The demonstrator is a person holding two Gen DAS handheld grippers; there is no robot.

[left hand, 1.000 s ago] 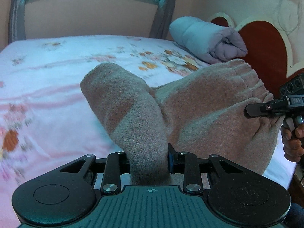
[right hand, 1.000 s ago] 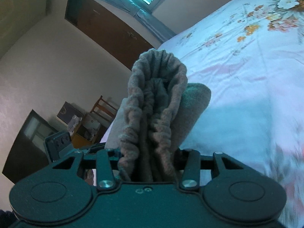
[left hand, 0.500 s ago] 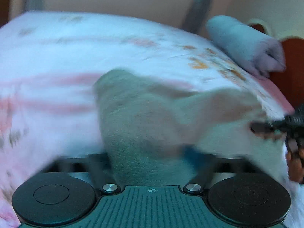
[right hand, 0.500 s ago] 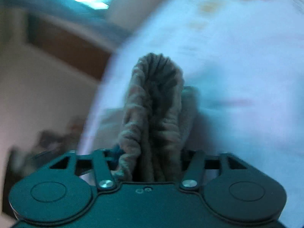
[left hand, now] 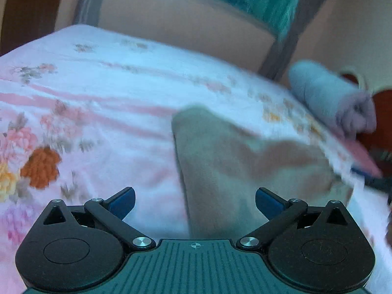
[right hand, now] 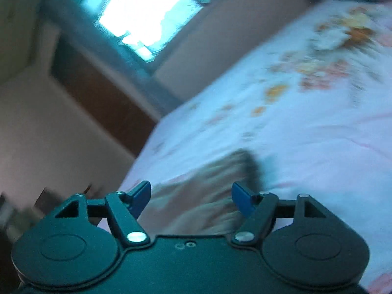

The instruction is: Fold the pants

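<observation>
The grey-brown fleece pants (left hand: pixel 235 161) lie folded on the floral bed sheet (left hand: pixel 103 112), blurred by motion. My left gripper (left hand: pixel 194 202) is open and empty just above their near edge, with blue pads (left hand: pixel 122 202) spread wide. In the right wrist view the pants (right hand: pixel 203 191) lie just in front of my right gripper (right hand: pixel 191 197), which is open and empty. The other gripper's dark tip (left hand: pixel 377 182) shows at the right edge of the left wrist view.
A rolled grey-blue quilt (left hand: pixel 333 98) lies at the head of the bed by a red headboard (left hand: pixel 382 112). A window with curtains (right hand: pixel 144 17) is behind the bed. A brown door (right hand: pixel 103 98) and dim furniture stand off the bed's left side.
Both grippers opened and let go of the pants, which dropped flat onto the sheet. Both cameras swung during the release and the views are blurred.
</observation>
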